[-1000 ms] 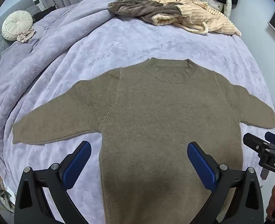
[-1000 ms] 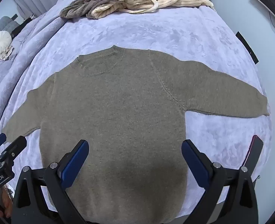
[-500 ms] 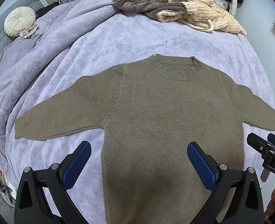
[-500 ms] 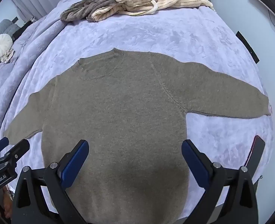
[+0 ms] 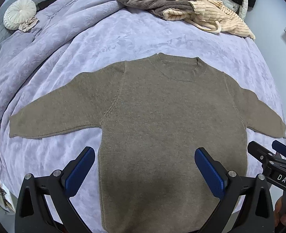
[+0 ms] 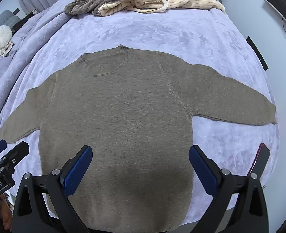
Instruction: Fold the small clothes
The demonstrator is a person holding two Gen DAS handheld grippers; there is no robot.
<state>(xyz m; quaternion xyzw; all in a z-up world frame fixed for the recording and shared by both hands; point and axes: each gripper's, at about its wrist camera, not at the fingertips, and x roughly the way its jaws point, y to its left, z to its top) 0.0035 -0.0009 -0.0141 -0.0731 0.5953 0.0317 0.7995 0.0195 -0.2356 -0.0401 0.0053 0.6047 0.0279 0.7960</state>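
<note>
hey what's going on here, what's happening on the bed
A person holds a two-finger gripper in each hand over an olive-brown sweater spread flat, front up, sleeves out, on a lavender blanket. The left gripper and right gripper are both open and hold nothing. Folding has not begun. A pile of other clothes lies at the far end of the bed.

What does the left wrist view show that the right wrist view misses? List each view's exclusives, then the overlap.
Only the left wrist view: the left tongs, open above the sweater's hem, and the right tool's "DAS" label.

Only the right wrist view: the right tongs, also open, a dark red flat object at the bed's edge, and a black strip on the wall.

Both: the olive sweater spread flat on the lavender blanket, the heap of clothes beyond, and the round white cushion.
</note>
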